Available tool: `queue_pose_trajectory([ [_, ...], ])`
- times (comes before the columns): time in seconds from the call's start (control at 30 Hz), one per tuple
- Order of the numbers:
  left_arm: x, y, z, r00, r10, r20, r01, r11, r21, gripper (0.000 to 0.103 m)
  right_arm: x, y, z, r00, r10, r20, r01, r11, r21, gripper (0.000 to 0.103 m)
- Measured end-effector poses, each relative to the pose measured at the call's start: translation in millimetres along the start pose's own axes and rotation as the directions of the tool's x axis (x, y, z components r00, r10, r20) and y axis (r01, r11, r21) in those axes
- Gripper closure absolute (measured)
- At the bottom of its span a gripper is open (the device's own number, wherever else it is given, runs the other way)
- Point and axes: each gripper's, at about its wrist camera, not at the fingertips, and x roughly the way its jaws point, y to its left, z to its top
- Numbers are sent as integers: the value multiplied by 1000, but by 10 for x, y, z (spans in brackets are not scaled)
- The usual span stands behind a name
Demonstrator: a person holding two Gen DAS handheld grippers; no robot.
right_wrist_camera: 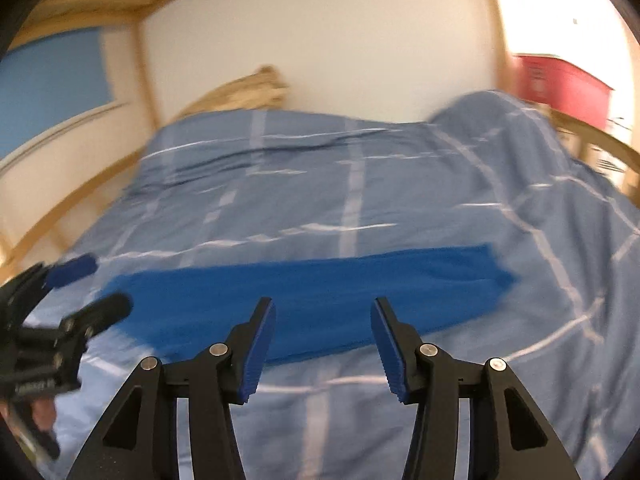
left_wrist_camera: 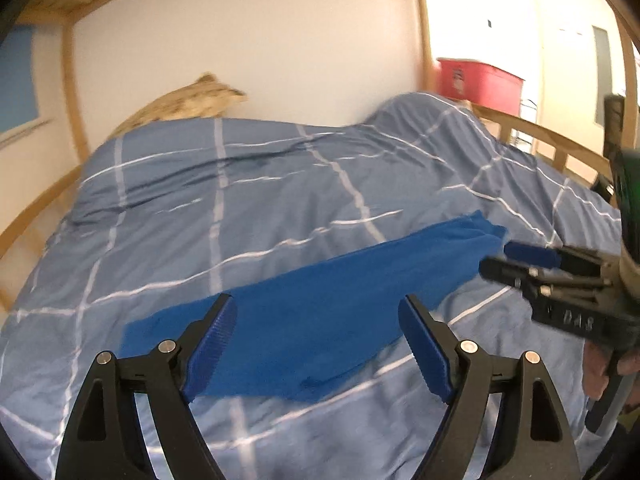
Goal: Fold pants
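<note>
Bright blue pants (left_wrist_camera: 320, 312) lie flat in a long strip on the light blue checked duvet (left_wrist_camera: 240, 208). They also show in the right wrist view (right_wrist_camera: 312, 296). My left gripper (left_wrist_camera: 316, 308) is open and empty, held just above the pants' near edge. My right gripper (right_wrist_camera: 322, 312) is open and empty, above the middle of the strip. The right gripper shows at the right of the left wrist view (left_wrist_camera: 500, 258), by the pants' far end. The left gripper shows at the left of the right wrist view (right_wrist_camera: 96, 284), by the other end.
A wooden bunk bed frame (left_wrist_camera: 532, 132) surrounds the duvet, with a white wall behind. A tan patterned pillow (left_wrist_camera: 188, 100) lies at the far left. A red bin (left_wrist_camera: 480, 80) stands beyond the bed at the right. The duvet bulges at the far right (right_wrist_camera: 500, 128).
</note>
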Motion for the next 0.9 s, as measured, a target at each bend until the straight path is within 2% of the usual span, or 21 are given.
queue_pose_trajectory([
  [0.13, -187, 540, -263, 996, 89, -9, -89, 996, -29, 20, 111, 621, -190, 994, 98, -38, -101, 993, -57, 53],
  [0.23, -234, 902, -502, 988, 153, -29, -154, 988, -31, 20, 332, 929, -334, 980, 166, -113, -170, 985, -28, 53],
  [0.37, -143, 1189, -795, 967, 248, -60, -245, 968, 43, 20, 656, 1208, -564, 960, 193, -201, -199, 980, -9, 53],
  [0.47, -25, 1264, -948, 957, 283, -72, -276, 957, 93, 20, 841, 1342, -685, 950, 204, -237, -212, 977, -9, 53],
  [0.6, 144, 1403, -1105, 955, 273, -117, -261, 960, 103, 21, 1082, 1472, -796, 923, 234, -306, -241, 970, 16, 53],
  [0.73, 357, 1651, -1155, 964, 210, -164, -209, 978, 24, 21, 1271, 1586, -823, 918, 221, -329, -240, 971, -18, 54],
  [0.9, 594, 1878, -1116, 976, 114, -185, -126, 990, -56, 21, 1447, 1660, -843, 922, 178, -343, -203, 979, -38, 54],
])
